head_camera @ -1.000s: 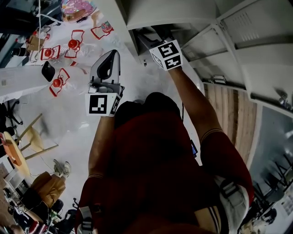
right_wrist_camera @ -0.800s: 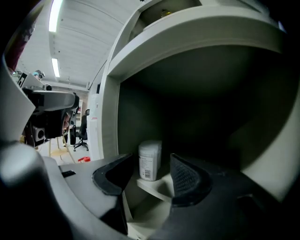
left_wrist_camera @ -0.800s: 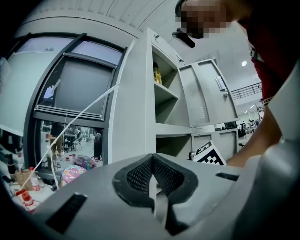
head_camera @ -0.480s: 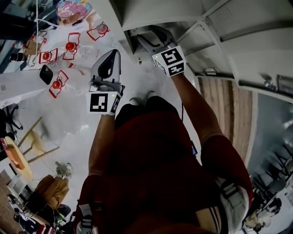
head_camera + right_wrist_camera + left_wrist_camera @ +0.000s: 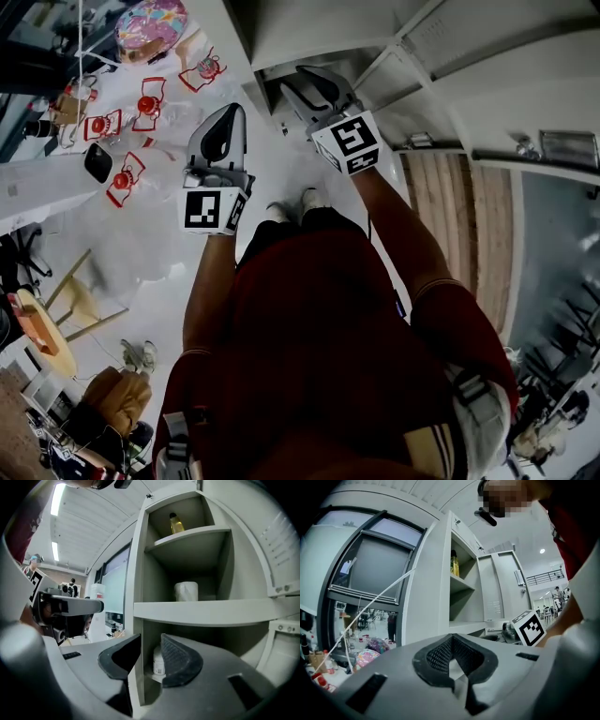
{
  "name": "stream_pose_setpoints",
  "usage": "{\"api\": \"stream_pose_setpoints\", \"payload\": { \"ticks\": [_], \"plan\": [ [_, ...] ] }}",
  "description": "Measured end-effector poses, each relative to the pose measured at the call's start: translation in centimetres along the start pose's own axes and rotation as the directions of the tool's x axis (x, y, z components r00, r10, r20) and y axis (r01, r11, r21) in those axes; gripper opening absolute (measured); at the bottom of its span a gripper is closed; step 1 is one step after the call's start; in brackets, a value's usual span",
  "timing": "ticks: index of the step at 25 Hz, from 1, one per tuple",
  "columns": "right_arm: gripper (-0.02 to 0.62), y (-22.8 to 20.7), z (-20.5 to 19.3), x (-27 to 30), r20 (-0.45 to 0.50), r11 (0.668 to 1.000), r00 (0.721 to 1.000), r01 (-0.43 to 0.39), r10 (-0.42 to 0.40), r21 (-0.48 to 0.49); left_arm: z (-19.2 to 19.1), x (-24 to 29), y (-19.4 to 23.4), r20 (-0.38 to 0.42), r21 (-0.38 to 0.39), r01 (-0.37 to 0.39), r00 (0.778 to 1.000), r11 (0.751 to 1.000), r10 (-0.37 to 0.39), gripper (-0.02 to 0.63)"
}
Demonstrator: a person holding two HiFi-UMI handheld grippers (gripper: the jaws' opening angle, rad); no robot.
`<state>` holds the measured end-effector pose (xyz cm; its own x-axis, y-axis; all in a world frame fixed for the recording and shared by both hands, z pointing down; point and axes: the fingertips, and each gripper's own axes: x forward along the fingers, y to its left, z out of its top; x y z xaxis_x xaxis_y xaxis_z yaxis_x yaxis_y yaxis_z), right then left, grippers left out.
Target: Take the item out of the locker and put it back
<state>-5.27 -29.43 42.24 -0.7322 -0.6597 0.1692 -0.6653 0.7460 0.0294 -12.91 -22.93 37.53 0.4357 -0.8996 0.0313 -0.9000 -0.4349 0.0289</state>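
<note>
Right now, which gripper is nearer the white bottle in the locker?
Right. The right gripper, jaws just closing on nothing, faces the white bottle; the left gripper hangs outside the locker.

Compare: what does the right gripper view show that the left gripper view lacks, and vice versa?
Only the right gripper view: a white roll on the middle shelf and a white jar below. Only the left gripper view: a white cable and a pink patterned object on the floor. Both: the grey locker with a yellow bottle on top.
</note>
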Motion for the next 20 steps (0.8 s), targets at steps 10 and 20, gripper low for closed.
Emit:
{"api": "stream_pose_setpoints", "payload": {
  "ticks": [10,20],
  "plan": [
    [0.058,2.4,4.1,-1.9,0.070,1.000,0.998,-0.004,0.004,0.005,1.8,0.1,-0.6,0.036,0.007,0.036,0.999,0.999,-0.037,0.006],
    [0.020,4.3,6.7,-3.2,0.137,1.000,0.991,-0.014,0.011,0.020,3.0,-0.4,-1.3,0.053,0.014,0.057,0.997,0.998,-0.057,0.006]
  ]
}}
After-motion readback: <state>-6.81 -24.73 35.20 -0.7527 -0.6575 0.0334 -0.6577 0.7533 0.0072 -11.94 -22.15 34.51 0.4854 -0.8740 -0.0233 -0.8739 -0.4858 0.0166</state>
